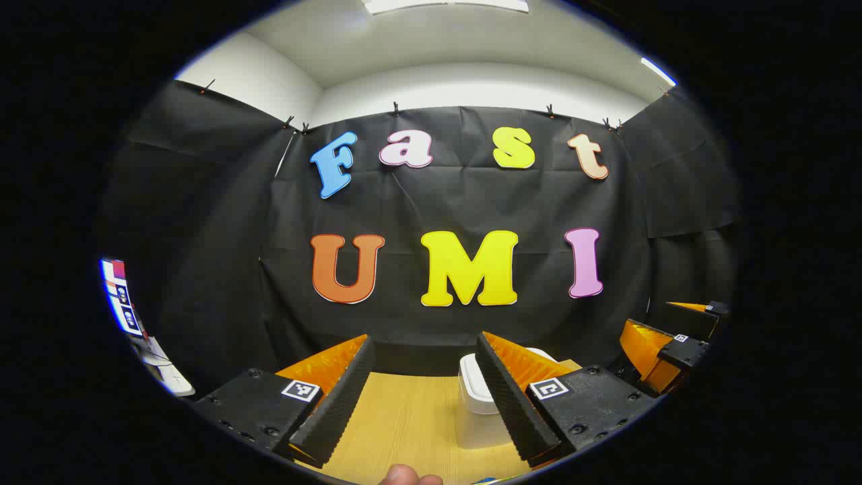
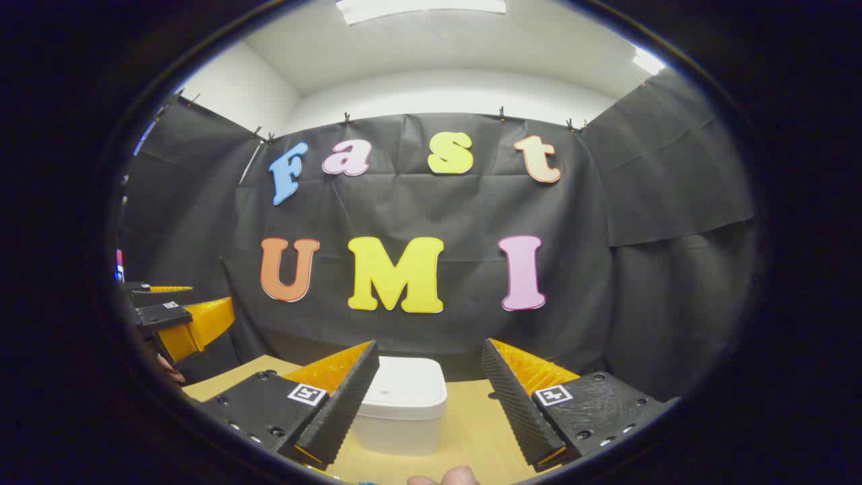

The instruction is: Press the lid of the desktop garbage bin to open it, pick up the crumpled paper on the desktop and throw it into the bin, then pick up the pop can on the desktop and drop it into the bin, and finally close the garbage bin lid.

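A white desktop bin [image 2: 404, 404] with its lid down stands on the wooden table [image 2: 471, 431], a short way beyond my right gripper [image 2: 427, 367] and slightly left of its centre. That gripper is open with nothing between its fingers. In the left gripper view the bin [image 1: 475, 394] is half hidden behind the right finger of my left gripper [image 1: 424, 360], which is also open and holds nothing. The right gripper [image 1: 663, 347] shows at the far right of the left gripper view; the left gripper [image 2: 178, 320] shows at the far left of the right gripper view.
The black cloth wall [image 2: 431, 215] closes the booth just behind the bin. A fingertip [image 1: 407, 475] of the person pokes in at the bottom edge of the left gripper view, and another fingertip [image 2: 454, 477] in the right gripper view. A screen [image 1: 121, 296] glows at far left.
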`<state>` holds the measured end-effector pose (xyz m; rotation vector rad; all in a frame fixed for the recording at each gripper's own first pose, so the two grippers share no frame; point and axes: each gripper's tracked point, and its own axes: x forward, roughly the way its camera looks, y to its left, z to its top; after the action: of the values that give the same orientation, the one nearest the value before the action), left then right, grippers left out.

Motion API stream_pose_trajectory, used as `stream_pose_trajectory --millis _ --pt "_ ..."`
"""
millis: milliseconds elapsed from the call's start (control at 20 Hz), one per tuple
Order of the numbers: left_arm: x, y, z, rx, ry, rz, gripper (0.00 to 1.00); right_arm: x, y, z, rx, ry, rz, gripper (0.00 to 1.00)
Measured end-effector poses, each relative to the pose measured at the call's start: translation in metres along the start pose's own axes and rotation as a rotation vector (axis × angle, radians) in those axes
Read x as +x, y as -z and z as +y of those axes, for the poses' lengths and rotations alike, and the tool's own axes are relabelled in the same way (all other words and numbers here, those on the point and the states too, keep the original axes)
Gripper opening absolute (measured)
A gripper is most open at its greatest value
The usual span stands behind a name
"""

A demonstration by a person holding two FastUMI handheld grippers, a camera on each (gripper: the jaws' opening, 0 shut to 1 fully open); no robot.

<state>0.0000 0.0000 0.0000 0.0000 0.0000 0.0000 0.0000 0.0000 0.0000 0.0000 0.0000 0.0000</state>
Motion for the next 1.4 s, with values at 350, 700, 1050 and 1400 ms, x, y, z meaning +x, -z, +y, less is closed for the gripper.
stream_pose_trajectory --millis 350,700,1050,1400 --pt "0.009 0.018 -0.008 0.013 0.012 0.044 0.97 0.005 0.009 0.0 0.001 -0.001 0.021 0.96" --pt "0.009 0.024 -0.009 0.011 0.015 0.062 0.97 0.005 0.003 0.001 0.001 -0.009 0.011 0.96" --pt "0.004 0.025 -0.009 0.005 0.007 0.063 0.97 0.007 0.008 0.003 -0.001 -0.007 0.032 0.96" --pt "0.007 0.034 -0.017 -0.004 0.028 0.072 0.97 0.012 0.008 0.005 -0.011 -0.02 0.038 0.96"
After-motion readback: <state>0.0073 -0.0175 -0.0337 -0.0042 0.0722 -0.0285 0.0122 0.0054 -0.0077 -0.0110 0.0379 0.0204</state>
